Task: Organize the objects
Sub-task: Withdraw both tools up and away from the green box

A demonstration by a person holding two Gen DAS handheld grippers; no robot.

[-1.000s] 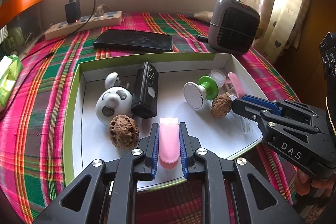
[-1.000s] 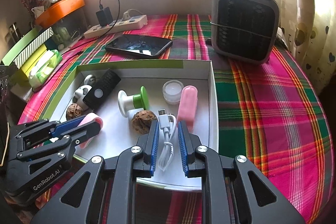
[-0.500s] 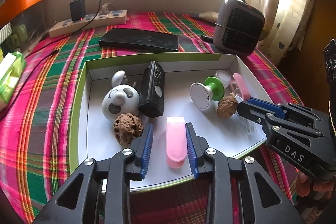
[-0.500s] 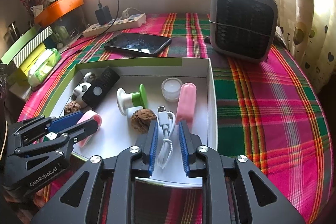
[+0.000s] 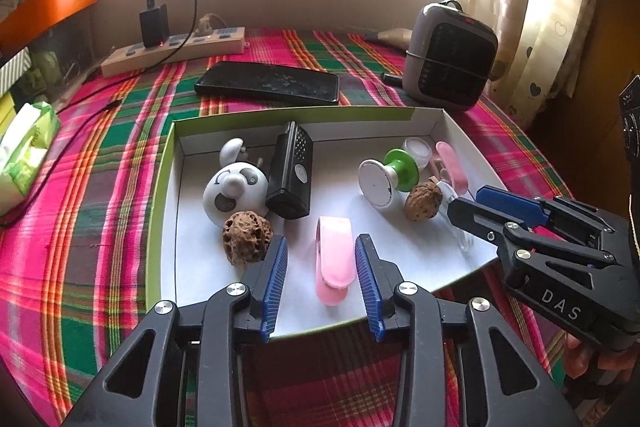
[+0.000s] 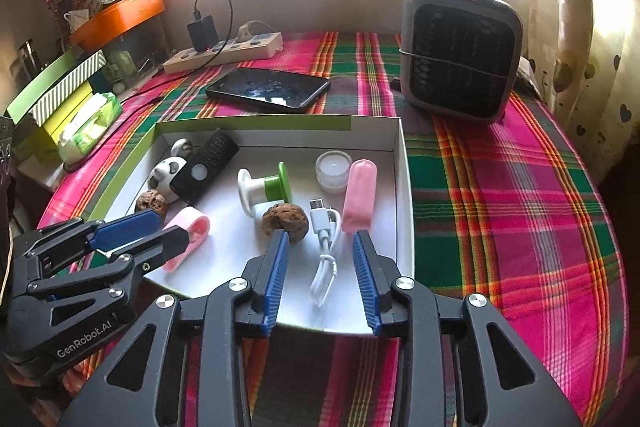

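Left wrist view: the left gripper (image 5: 321, 281) hangs over the near edge of the white box (image 5: 432, 259), its jaws opening, with the pink clip (image 5: 334, 257) lying flat on the box floor between the blue pads (image 5: 275, 281). A clear gap shows on both sides, so nothing is gripped. The clip looks light, smooth and a little springy, likely to slip if pinched at its rounded end; its long flat sides give the best hold.

Right wrist view: the right gripper (image 6: 320, 277) is opening too, with the white cable (image 6: 326, 251) loose on the floor between its pads and touched by neither. The cable is soft and limp, so it will sag and swing; taking it across the bundled loop in the middle seems safer than at the plug.

Beside the cable lie a walnut (image 6: 286, 223) and a pink case (image 6: 360, 193), both near enough to get nudged. Farther in sit a green and white spool (image 6: 264, 185), a small clear jar (image 6: 333, 169), a black remote (image 6: 206, 165) and a panda toy (image 6: 164, 175). The walnut is hard and round, so it may roll.
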